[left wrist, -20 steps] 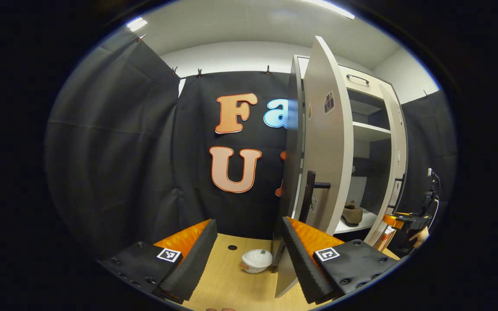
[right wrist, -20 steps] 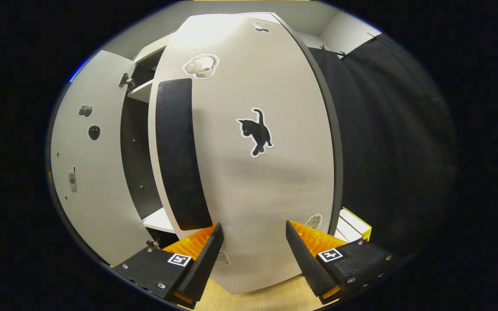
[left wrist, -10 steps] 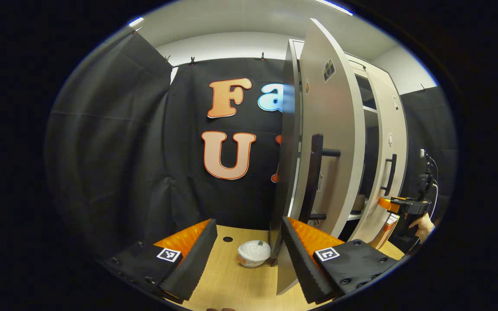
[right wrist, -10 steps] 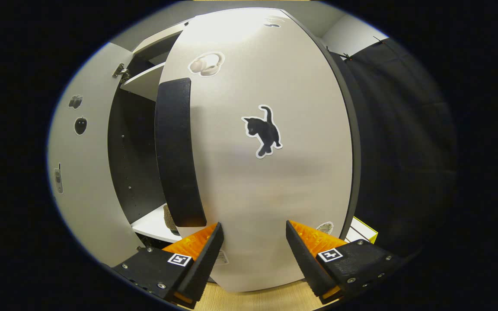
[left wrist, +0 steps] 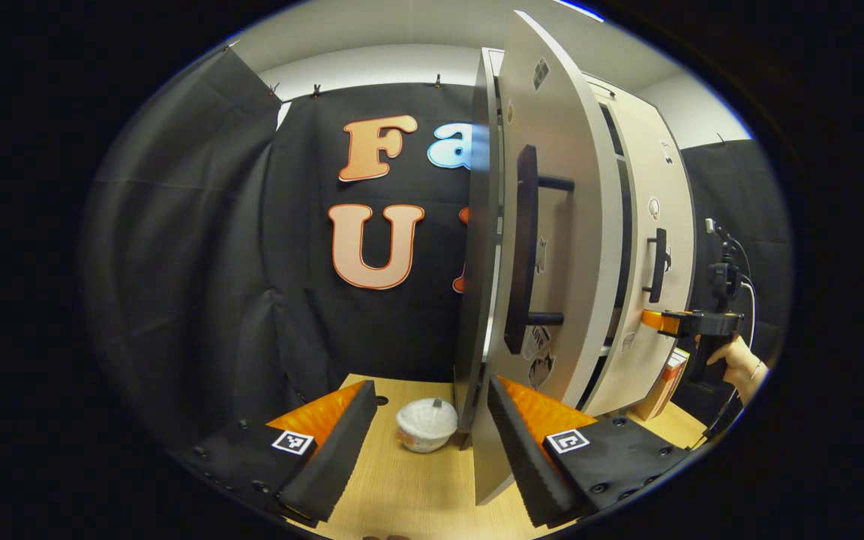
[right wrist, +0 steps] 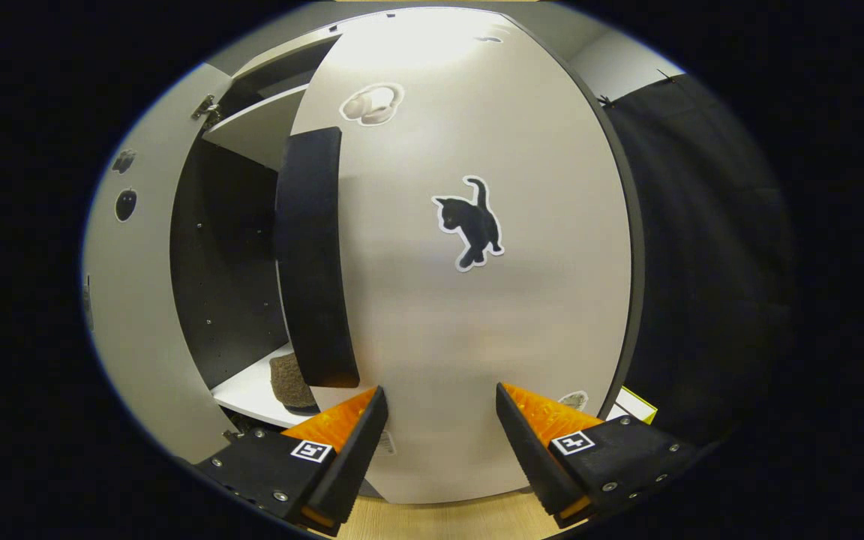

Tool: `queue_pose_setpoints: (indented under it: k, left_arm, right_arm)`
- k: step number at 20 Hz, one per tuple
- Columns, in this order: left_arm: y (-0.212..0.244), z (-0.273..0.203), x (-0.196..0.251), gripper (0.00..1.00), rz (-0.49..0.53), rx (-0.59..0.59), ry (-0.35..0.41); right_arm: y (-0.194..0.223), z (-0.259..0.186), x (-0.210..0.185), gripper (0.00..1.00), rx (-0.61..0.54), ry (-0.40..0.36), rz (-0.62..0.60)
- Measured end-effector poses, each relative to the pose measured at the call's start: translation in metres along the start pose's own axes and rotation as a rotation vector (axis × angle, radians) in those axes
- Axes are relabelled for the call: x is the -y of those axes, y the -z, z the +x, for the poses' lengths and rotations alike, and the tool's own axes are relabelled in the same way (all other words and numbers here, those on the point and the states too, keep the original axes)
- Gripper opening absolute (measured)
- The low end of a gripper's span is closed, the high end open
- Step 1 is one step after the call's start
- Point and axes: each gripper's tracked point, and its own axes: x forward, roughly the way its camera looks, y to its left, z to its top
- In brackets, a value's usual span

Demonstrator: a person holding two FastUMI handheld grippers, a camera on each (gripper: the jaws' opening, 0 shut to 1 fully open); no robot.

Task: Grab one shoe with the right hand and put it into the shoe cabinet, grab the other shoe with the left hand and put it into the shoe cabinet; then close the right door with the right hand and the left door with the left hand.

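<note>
Pale-grey shoe cabinet (right wrist: 252, 135), 2 doors. Right door (right wrist: 469, 315) nearly closed, w/ right gripper (right wrist: 438, 442) close against its face, jaws released, gripping nothing. Left door (left wrist: 552, 247) wide open, just beyond left gripper (left wrist: 432, 442), jaws apart, empty. 1 brown shoe (right wrist: 289, 382) visible on white bottom shelf (right wrist: 248, 394), near its front edge; 2nd shoe hidden, can't tell. Judged: shoe stowing prob. done, right door almost shut, left door not yet closed. 1 white bowl (left wrist: 426, 424) on wooden floor by left door's bottom edge.

Staged recording booth, not a home: black cloth walls (left wrist: 199, 247) clipped up, white cabinet (left wrist: 649, 247) on wood-look floor (left wrist: 409, 487).
</note>
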Motion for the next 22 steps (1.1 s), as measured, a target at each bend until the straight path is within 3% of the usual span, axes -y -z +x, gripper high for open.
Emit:
queue_pose_setpoints:
  k: [6, 13, 14, 22]
  left_arm:
    - [0.007, 0.009, 0.022, 0.96, 0.011, -0.002, 0.062]
    - [0.012, 0.004, 0.035, 0.96, 0.017, -0.013, 0.055]
    - [0.011, 0.004, 0.041, 0.93, 0.018, -0.011, 0.054]
    - [0.015, 0.012, 0.113, 0.99, 0.022, -0.020, 0.127]
  right_arm:
    - [0.002, -0.033, 0.016, 0.91, -0.002, 0.020, 0.003]
    - [-0.019, -0.089, 0.057, 0.91, 0.039, 0.044, 0.037]
    - [-0.022, -0.095, 0.063, 0.91, 0.043, 0.046, 0.033]
    - [-0.044, -0.135, 0.096, 0.91, 0.086, 0.028, 0.044]
